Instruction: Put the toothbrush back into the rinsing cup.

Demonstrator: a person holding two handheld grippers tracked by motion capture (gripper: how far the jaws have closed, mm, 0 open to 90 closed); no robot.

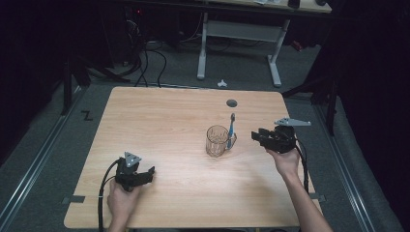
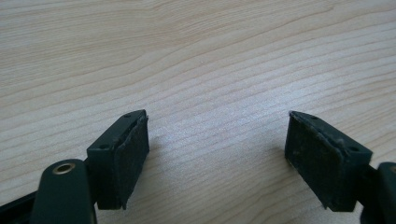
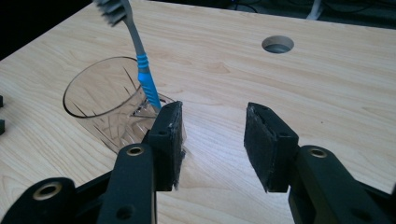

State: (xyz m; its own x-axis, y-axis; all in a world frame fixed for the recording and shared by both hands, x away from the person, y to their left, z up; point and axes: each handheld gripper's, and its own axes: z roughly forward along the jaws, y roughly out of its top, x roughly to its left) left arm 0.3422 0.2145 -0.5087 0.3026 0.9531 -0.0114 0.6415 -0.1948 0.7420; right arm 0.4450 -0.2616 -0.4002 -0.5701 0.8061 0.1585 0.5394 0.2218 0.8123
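Observation:
A clear glass mug (image 1: 217, 140) stands right of the table's middle. A toothbrush (image 1: 231, 129) with a blue and grey handle leans upright at its right side by the mug's handle, bristles up. My right gripper (image 1: 255, 136) is just right of the mug, pointing left at it, open. In the right gripper view the mug (image 3: 105, 109) and the toothbrush (image 3: 142, 70) sit just beyond my left jaw, and nothing is between the right gripper's (image 3: 212, 119) pads. My left gripper (image 1: 151, 172) rests open near the table's front left, and the left gripper (image 2: 217, 128) frames bare wood.
The wooden table (image 1: 164, 116) has a round hole (image 1: 232, 103) behind the mug, hole (image 3: 278, 44). White desk legs (image 1: 202, 48) and cables lie on the floor beyond the far edge. Bare wood spans the table's left and middle.

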